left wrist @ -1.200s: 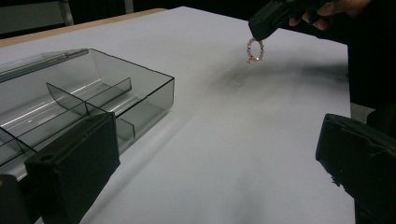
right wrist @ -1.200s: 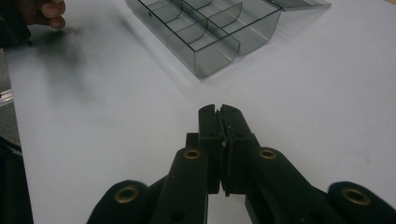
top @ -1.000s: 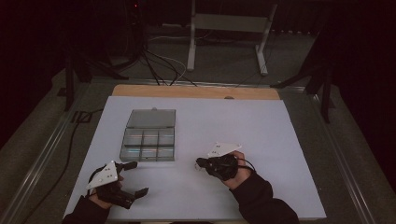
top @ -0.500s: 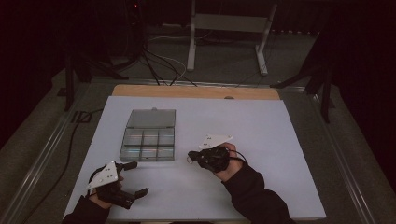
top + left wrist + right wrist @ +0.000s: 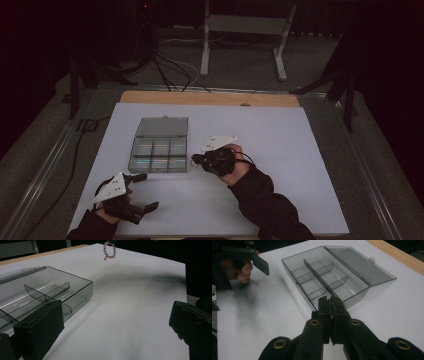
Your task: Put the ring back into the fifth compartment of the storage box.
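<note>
**Light beads, open box, right jaws closed**

High view: on the white table my left gripper sits near-left, jaws spread apart. My right gripper is just right of the clear compartment box, whose lid lies open.

Left gripper view: a bead bracelet shows far off, apparently dangling. I judge it light, limp and slippery, best pinched across the strand.

Right gripper view: jaws pressed together; I cannot tell whether they pinch the bracelet.

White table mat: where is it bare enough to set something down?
The white table mat is bare right of the right tool, and along the far edge. It is crowded around the clear grey compartment box and the left tool.
</note>
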The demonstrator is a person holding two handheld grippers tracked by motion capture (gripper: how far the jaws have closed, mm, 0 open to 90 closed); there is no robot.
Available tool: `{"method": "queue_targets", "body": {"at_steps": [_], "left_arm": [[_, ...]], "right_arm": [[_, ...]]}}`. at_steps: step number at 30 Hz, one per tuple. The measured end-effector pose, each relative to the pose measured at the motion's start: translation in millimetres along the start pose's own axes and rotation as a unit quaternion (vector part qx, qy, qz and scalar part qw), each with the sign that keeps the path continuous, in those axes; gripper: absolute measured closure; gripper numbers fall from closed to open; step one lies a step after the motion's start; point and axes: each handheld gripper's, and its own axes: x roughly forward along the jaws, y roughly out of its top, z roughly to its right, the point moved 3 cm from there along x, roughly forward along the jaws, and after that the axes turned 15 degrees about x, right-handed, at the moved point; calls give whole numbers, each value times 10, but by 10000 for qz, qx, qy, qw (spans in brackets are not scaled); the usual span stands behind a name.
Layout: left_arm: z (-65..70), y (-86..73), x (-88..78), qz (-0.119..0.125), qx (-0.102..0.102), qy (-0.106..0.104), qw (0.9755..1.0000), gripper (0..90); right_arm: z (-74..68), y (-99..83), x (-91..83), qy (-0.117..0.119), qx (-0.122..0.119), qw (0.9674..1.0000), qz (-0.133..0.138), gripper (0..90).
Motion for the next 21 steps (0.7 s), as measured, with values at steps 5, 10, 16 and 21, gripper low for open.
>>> {"method": "queue_targets", "body": {"at_steps": [5,10,16,21], "left_arm": [[2,-1,2,1,15,-5,10000,7],[3,-2,4,-4,11,-17,10000,7],[4,-1,2,0,16,-14,10000,7],[7,1,3,5,18,-22,10000,7]], "right_arm": [[-35,72,57,17,-32,10000,-10,881],[-56,160,107,60,-48,10000,18,882],[-88,243,165,76,-118,9999,7,881],[-91,302,223,79,-134,9999,5,882]]}}
